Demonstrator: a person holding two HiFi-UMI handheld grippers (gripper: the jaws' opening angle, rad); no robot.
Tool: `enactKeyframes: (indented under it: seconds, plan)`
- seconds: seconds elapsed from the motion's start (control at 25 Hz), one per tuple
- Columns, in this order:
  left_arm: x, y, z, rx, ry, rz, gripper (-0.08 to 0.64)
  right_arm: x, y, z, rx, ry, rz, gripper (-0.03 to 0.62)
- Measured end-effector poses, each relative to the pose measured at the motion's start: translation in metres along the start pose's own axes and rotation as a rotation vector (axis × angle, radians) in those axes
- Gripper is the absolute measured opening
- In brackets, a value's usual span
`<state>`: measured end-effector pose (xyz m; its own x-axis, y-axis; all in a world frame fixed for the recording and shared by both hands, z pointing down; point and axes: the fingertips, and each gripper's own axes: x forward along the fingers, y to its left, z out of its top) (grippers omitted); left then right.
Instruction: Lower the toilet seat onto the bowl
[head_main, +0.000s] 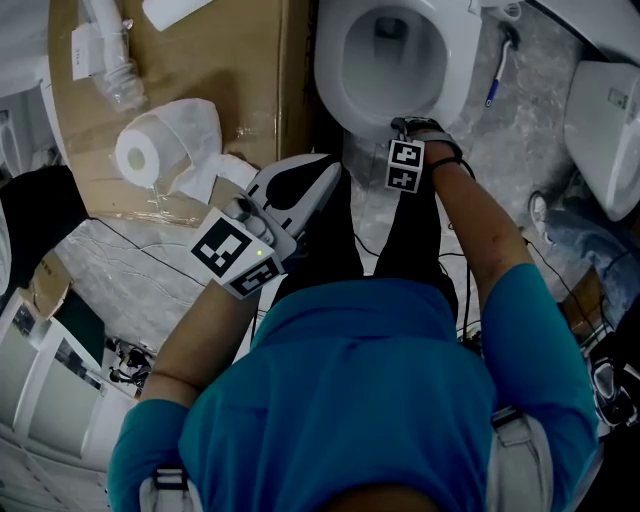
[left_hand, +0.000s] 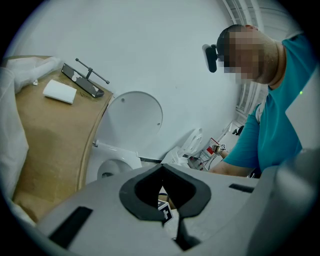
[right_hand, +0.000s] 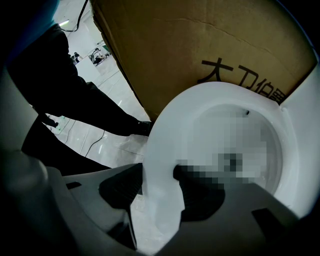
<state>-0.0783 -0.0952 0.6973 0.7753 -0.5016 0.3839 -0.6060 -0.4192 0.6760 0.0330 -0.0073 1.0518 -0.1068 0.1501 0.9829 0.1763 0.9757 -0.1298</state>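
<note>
The white toilet stands at the top of the head view, its seat ring low over the bowl. My right gripper is at the ring's front edge. In the right gripper view the jaws of that gripper sit on either side of the white toilet seat, shut on it. My left gripper hovers left of the bowl, away from it, shut with nothing in it. The left gripper view shows the closed jaws of the left gripper, the round lid upright against the wall, and the bowl below.
A cardboard box stands close to the left of the toilet, bearing a toilet paper roll and a plastic bottle. A blue-handled brush lies right of the bowl. Another white fixture is at the far right. Cables cross the floor.
</note>
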Motion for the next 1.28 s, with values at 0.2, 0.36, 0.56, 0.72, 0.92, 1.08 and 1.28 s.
enactKeyframes:
  seconds: [0.2, 0.36, 0.56, 0.72, 0.92, 1.08, 1.28]
  plan:
    - [0.001, -0.003, -0.003, -0.006, 0.003, -0.008, 0.003, 0.001, 0.001, 0.001, 0.002, 0.003, 0.024, 0.229]
    - [0.002, -0.007, -0.004, -0.007, 0.001, -0.010, 0.003, 0.001, 0.000, 0.000, 0.002, 0.015, 0.046, 0.229]
    - [0.001, -0.010, -0.005, 0.005, -0.007, -0.010, 0.003, 0.001, 0.001, -0.001, 0.008, 0.044, 0.050, 0.232]
    - [-0.001, -0.015, -0.003, 0.017, -0.004, -0.014, 0.003, -0.007, -0.001, 0.001, 0.074, 0.002, 0.026, 0.232]
    - [-0.008, -0.024, 0.006, 0.029, -0.009, -0.010, 0.003, -0.032, 0.003, 0.003, 0.102, -0.060, 0.008, 0.235]
    - [-0.014, -0.034, 0.022, 0.052, -0.028, -0.007, 0.003, -0.070, -0.006, 0.012, 0.161, -0.163, -0.022, 0.233]
    - [-0.020, -0.058, 0.052, 0.108, -0.063, -0.014, 0.003, -0.135, -0.034, 0.015, 0.282, -0.288, -0.105, 0.173]
